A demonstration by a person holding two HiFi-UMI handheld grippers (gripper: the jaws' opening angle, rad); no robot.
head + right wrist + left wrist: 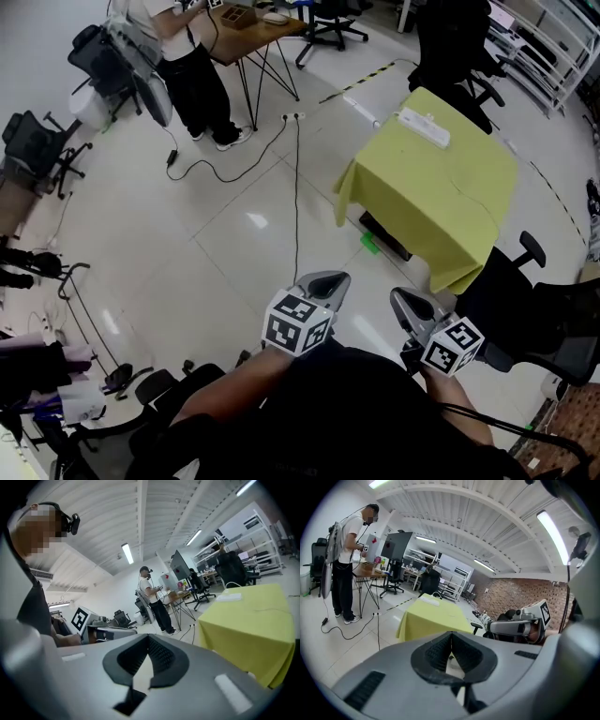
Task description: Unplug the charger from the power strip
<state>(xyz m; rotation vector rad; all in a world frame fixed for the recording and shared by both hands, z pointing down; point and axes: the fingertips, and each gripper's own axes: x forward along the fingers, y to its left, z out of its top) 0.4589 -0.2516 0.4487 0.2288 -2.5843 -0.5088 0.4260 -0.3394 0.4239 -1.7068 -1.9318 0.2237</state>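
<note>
The left gripper (451,637) has its jaws pressed together with nothing between them. The right gripper (147,644) is likewise closed and empty. Both are held low, close to the person, above bare floor. Well ahead of them and a little to the right stands the table (450,197) under a yellow cloth. The white power strip (424,127) lies near its far edge, and the charger is too small to make out. As I judge it, reaching the plug with closed jaws would only shove the strip. A one-handed pull could drag the strip and the cloth off the table.
</note>
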